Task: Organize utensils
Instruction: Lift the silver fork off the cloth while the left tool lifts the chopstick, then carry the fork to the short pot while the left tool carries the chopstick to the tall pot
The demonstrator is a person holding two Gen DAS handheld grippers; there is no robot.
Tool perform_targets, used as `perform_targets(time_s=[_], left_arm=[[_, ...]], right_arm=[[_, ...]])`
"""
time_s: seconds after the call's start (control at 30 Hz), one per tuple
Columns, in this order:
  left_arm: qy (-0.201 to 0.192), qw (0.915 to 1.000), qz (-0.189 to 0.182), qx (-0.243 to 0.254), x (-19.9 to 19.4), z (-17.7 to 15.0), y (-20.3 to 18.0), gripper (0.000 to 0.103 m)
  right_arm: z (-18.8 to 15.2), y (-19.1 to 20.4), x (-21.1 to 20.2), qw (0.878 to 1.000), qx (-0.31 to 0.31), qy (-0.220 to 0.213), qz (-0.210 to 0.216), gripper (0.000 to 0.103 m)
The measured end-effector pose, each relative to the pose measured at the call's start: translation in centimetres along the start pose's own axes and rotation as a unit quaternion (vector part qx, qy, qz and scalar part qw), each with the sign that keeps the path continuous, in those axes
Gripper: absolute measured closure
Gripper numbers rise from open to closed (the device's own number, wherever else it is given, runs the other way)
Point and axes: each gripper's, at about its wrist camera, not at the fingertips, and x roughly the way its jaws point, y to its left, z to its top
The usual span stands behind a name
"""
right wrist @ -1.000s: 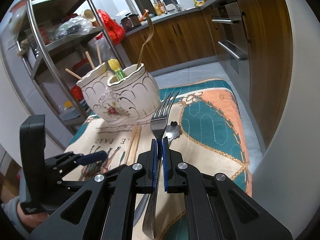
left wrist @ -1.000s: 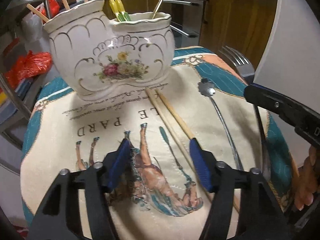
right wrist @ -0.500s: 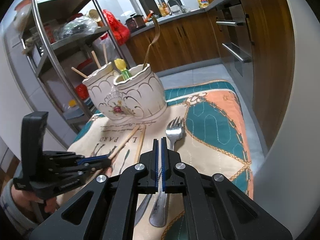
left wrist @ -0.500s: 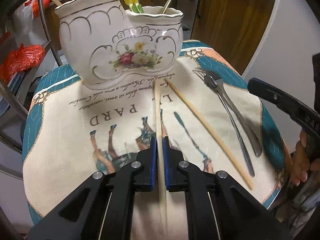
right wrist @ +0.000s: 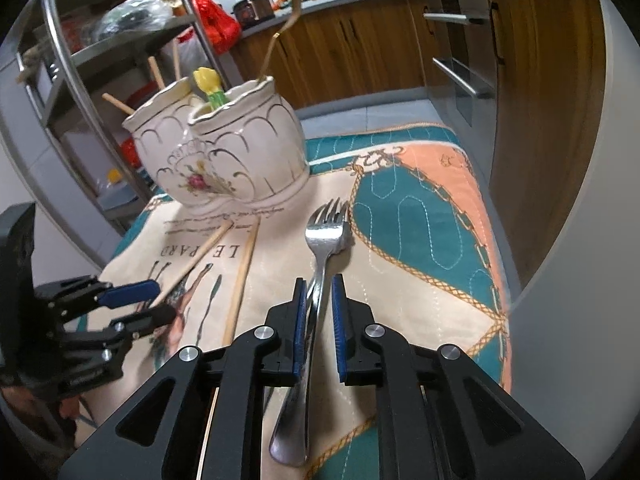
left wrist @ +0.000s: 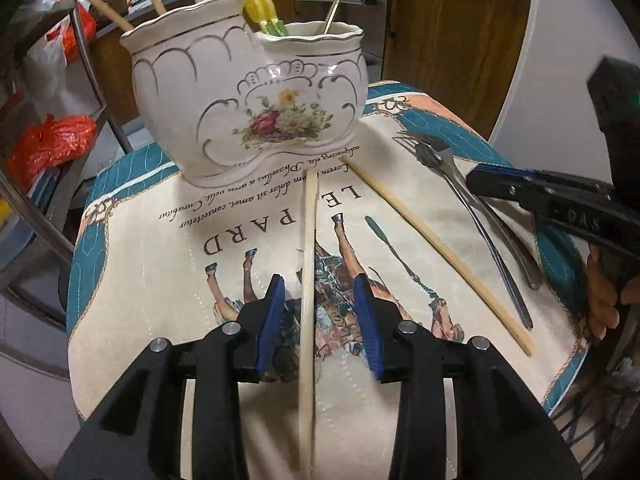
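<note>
A white floral two-cup ceramic holder [left wrist: 248, 96] stands at the far end of a printed cloth [left wrist: 160, 264]; it also shows in the right wrist view [right wrist: 224, 160]. It holds chopsticks, yellow-green utensils and a gold fork. My left gripper [left wrist: 319, 312] is open, its pads on either side of a wooden chopstick [left wrist: 309, 264] lying on the cloth. A second chopstick [left wrist: 436, 252] lies to the right. My right gripper [right wrist: 319, 312] is open around the handle of a steel fork [right wrist: 324, 240] that lies on the cloth.
A spoon [left wrist: 496, 256] lies under the fork. A metal shelf rack [right wrist: 100, 80] with red bags stands left of the table. Wooden cabinets [right wrist: 360, 40] and an oven are behind. A white wall [right wrist: 580, 240] borders the right.
Both grippers were shut half a second ago, the left on the chopstick, the right on the fork. Both have opened and their utensils lie on the cloth.
</note>
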Motion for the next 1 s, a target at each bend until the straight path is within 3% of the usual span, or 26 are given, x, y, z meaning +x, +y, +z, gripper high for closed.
perform_targets(time_s=[0.2,0.37,0.43,0.57,1.0], left_arm=[[-0.008,0.9999,-0.014,0.004,0.1,-0.2,0.3,0.068],[-0.012,0.9998,-0.017,0.002,0.1,-0.2,0.9,0.094],[-0.013,0.9997,-0.02,0.004,0.1,-0.2,1.1,0.097],[-0.019,0.9995,-0.027,0.001,-0.3,-0.6,1.7,0.097],[-0.088,0.9944,-0.058,-0.01,-3.7,-1.2,3.0,0.097]], right_arm=[[0.7,0.0,1.6,1.0,0.009,0.026,0.012,0.089],[1.2,0.1,2.0,0.999,0.009,0.035,0.005,0.095],[1.3,0.4,2.0,0.999,0.003,0.034,0.001,0.096],[0.9,1.6,1.2,0.999,-0.026,0.015,-0.022,0.097],[-0.1,4.4,-4.7,0.993,-0.069,-0.098,-0.017,0.099]])
